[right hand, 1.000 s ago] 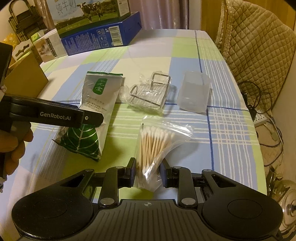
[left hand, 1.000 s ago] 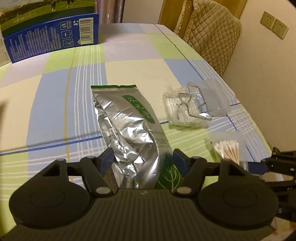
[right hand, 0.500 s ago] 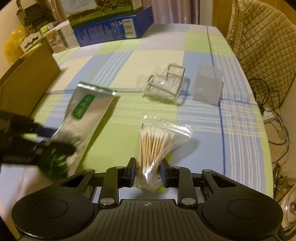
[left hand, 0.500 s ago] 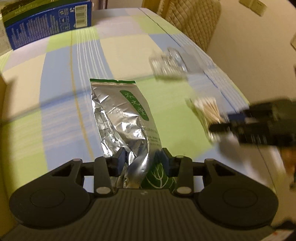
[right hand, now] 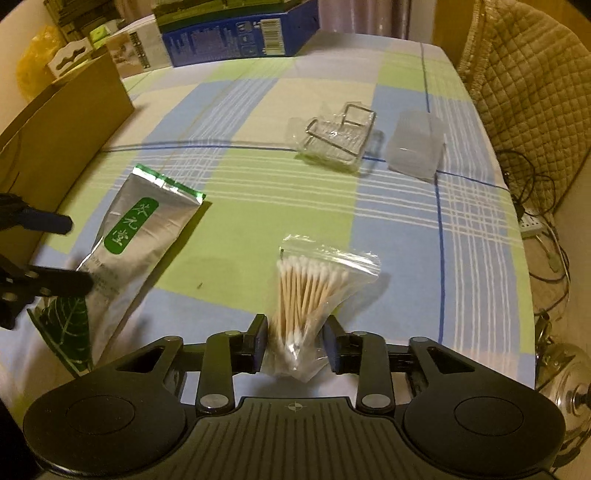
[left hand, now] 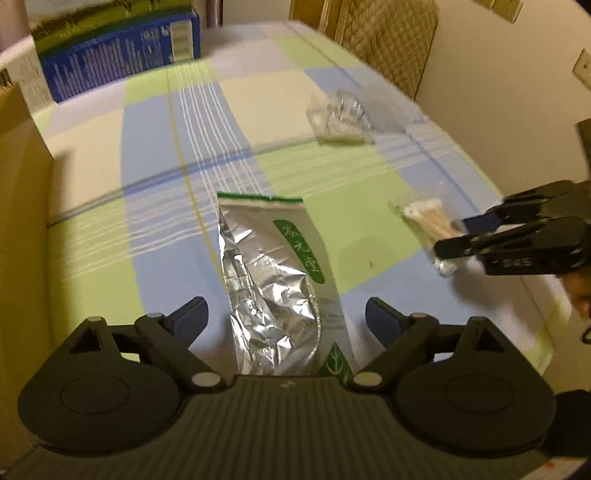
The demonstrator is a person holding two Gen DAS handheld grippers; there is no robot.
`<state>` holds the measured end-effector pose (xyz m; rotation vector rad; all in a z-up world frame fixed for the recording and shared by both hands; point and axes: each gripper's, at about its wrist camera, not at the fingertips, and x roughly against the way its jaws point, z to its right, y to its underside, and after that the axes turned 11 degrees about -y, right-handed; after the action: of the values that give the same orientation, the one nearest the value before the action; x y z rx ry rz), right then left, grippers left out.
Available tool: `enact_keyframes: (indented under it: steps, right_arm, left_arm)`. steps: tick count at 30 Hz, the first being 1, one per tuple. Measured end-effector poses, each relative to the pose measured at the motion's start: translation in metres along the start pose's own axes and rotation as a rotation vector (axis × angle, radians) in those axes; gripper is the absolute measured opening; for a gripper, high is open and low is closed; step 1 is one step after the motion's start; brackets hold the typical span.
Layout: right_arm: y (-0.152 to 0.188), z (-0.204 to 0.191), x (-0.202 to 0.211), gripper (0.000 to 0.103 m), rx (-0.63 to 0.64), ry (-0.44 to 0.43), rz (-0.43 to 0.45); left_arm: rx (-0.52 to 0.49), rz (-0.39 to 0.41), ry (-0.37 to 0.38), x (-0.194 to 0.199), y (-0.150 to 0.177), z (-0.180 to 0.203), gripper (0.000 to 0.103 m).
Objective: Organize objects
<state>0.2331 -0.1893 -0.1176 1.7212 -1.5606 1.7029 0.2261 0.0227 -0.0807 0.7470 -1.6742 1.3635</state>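
Left tool (left hand: 286, 317) first: jaws spreading wide, the foil pouch (left hand: 273, 280) lying between them on the counter (left hand: 155, 206) but touched by neither pad, so it holds nothing. Over to the right tool (right hand: 295, 343): its jaws are easing apart too, the swab bag (right hand: 314, 288) sitting between them; the left pad looks right against the plastic and the right pad shows a sliver of gap, so I read this as a grip letting go, with the bag resting on the cloth. Pouch and swabs lie near each other at the near edge, pouch to the left and swabs to the right. Farther out, the wire rack (right hand: 340, 136) in its clear wrapper sits just beside the plastic cup (right hand: 415, 147) lying on its side, both well apart from the tools. At the left edge a cardboard box (right hand: 62, 125) stands open, and a blue carton (right hand: 236, 33) sits at the far end. My call: the sorting is early to midway. Two items look placed near the front, while rack and cup look untouched, and nothing visibly sits in the box.
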Motion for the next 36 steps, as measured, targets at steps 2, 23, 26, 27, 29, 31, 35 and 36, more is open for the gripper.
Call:
enact_keyframes:
  steps: [2, 23, 26, 27, 29, 31, 35, 36]
  right_arm:
    - [0.0, 0.001, 0.001, 0.038, -0.011, 0.008, 0.008]
    - [-0.004, 0.001, -0.009, 0.057, -0.095, 0.028, 0.048]
    - [-0.008, -0.002, -0.014, 0.057, -0.095, 0.06, 0.044]
    - [-0.009, -0.003, -0.015, 0.057, -0.096, 0.068, 0.042]
    - [-0.011, -0.005, -0.018, 0.057, -0.088, 0.076, 0.04]
    - [-0.012, -0.008, -0.021, 0.057, -0.064, 0.085, 0.034]
    - [-0.011, -0.012, -0.023, 0.038, -0.024, 0.099, 0.033]
    - [-0.011, -0.012, -0.023, 0.033, -0.017, 0.106, 0.034]
  left_arm:
    - [-0.009, -0.023, -0.005, -0.013, -0.004, 0.001, 0.09]
    - [-0.103, -0.051, -0.031, -0.033, -0.001, 0.019, 0.053]
    - [-0.102, -0.046, -0.033, -0.031, -0.004, 0.017, 0.048]
    - [-0.102, -0.048, -0.03, -0.031, -0.004, 0.017, 0.048]
    - [-0.086, -0.055, -0.023, -0.033, -0.005, 0.015, 0.055]
    - [-0.078, -0.064, -0.03, -0.035, -0.004, 0.013, 0.064]
    - [-0.083, -0.075, -0.038, -0.038, 0.0, 0.012, 0.076]
    - [-0.085, -0.083, -0.036, -0.04, 0.0, 0.012, 0.079]
